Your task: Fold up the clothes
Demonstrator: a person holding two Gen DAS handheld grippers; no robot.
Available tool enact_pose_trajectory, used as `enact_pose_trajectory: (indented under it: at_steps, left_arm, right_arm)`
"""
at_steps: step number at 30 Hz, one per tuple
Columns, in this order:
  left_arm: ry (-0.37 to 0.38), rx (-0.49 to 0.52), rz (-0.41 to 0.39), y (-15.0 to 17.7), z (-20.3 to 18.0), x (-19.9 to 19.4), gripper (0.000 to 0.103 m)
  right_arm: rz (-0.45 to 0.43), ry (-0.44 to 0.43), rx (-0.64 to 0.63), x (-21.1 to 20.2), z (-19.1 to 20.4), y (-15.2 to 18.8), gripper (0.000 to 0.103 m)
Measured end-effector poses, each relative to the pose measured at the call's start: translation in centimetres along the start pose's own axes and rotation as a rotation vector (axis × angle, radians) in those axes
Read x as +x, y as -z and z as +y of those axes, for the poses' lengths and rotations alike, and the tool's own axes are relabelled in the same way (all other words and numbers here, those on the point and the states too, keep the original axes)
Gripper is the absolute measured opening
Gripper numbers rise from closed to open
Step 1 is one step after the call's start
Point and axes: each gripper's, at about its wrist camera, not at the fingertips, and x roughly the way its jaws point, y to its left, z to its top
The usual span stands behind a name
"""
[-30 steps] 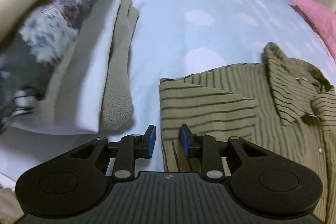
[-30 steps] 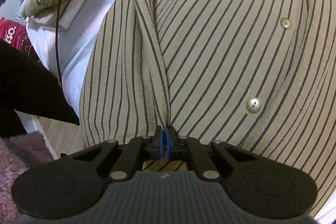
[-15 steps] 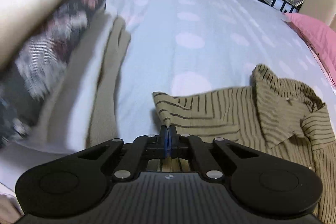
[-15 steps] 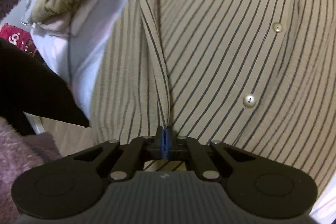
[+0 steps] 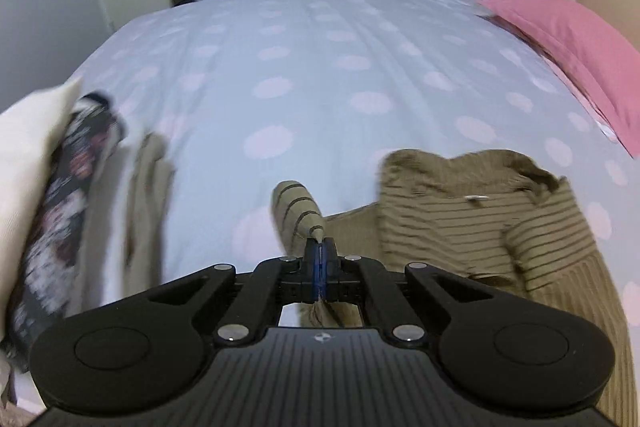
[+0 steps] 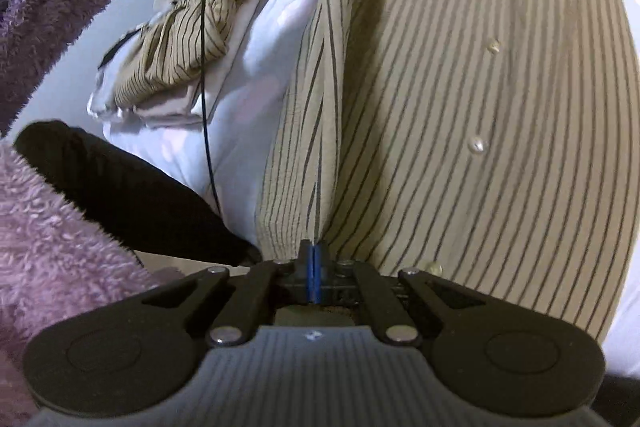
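Note:
A tan shirt with dark stripes (image 5: 472, 227) lies on the bed, collar to the right in the left wrist view. My left gripper (image 5: 319, 247) is shut on a raised fold of the shirt's edge (image 5: 298, 211) and holds it above the bedspread. In the right wrist view the same shirt (image 6: 460, 115) fills the frame, its button row (image 6: 477, 145) running up the right. My right gripper (image 6: 314, 251) is shut on a pinched ridge of the shirt's fabric (image 6: 320, 147) near the hem.
A white bedspread with pale dots (image 5: 320, 67) spreads ahead. A stack of folded clothes (image 5: 80, 187) lies at the left, a pink pillow (image 5: 580, 59) at the right. A purple fleece sleeve (image 6: 60, 227), a black cable (image 6: 206, 47) and another striped garment (image 6: 188, 47) show at the left.
My left gripper closed on the shirt's edge and lifted it, the view tilting up over the bed. My right gripper stayed shut on the shirt and rose, pulling the fabric up.

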Motion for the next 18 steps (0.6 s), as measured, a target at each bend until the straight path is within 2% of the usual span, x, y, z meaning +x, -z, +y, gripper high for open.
enact_pose_trajectory:
  at_steps: [5,9,18]
  left_arm:
    - [0.034,0.113,0.011,-0.5,-6.7,0.8,0.0]
    - [0.07,0.174,0.026,0.0,-11.3,1.9,0.0]
    - [0.103,0.258,0.097,0.9,-17.8,6.6,0.0]
  right_arm:
    - [-0.019,-0.009,0.048,-1.2,-0.8,0.9,0.001]
    - [0.003,-0.012,0.052,-1.2,-1.2,1.5,0.001]
    - [0.048,-0.007,0.185,-1.2,-5.2,2.5,0.001]
